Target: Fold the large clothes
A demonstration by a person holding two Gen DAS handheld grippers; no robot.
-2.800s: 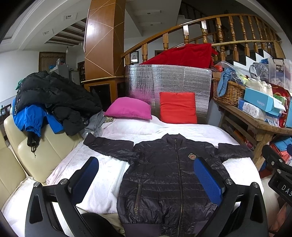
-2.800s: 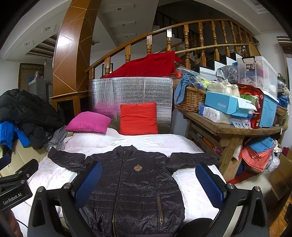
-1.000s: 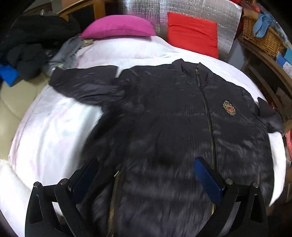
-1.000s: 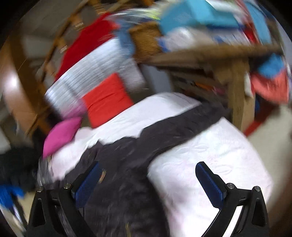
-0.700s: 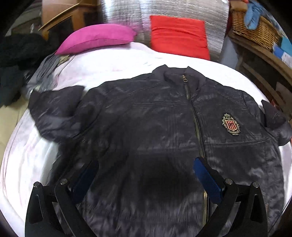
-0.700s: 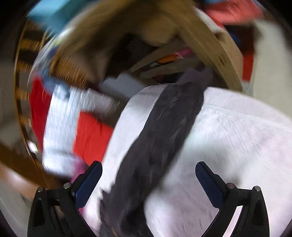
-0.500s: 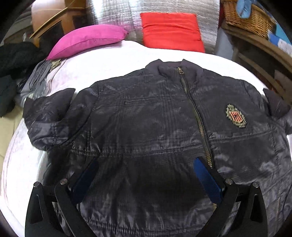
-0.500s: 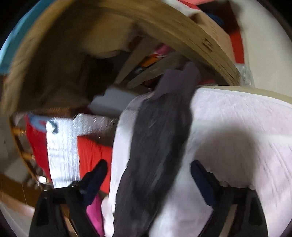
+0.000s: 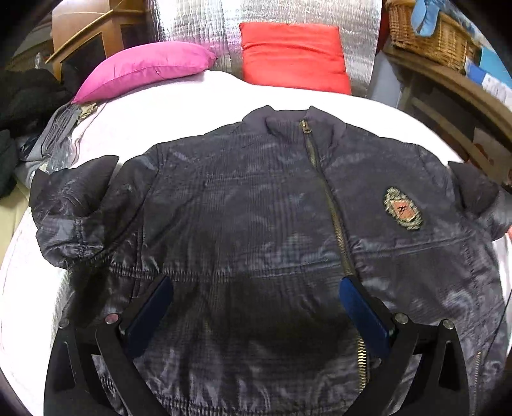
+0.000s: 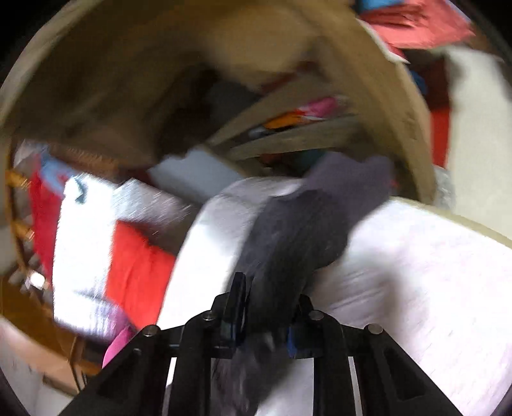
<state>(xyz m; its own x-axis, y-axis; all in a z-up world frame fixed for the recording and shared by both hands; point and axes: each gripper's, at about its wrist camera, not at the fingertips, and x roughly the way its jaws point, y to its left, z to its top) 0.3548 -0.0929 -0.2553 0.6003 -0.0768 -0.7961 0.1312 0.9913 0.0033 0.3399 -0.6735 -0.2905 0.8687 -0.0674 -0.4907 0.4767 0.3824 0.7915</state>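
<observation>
While unreadable, jacket (image 9: 243,204) crest (image 9: 401,208)

A white bed (image 9: 192,96) held a pink pillow (image 9: 144,68) and a red cushion (image 9: 294,57); a wicker basket (image 9: 428,28) sat on a wooden table (image 9: 464,86).

Slightly shiny quilted cloth jacket (image 9: 243,204) with metal zip (image 9: 329,204), matt white bedcover (image 9: 179,105), woven wicker basket (image 9: 428,35), crinkled silver foil panel (image 9: 198,25)
</observation>
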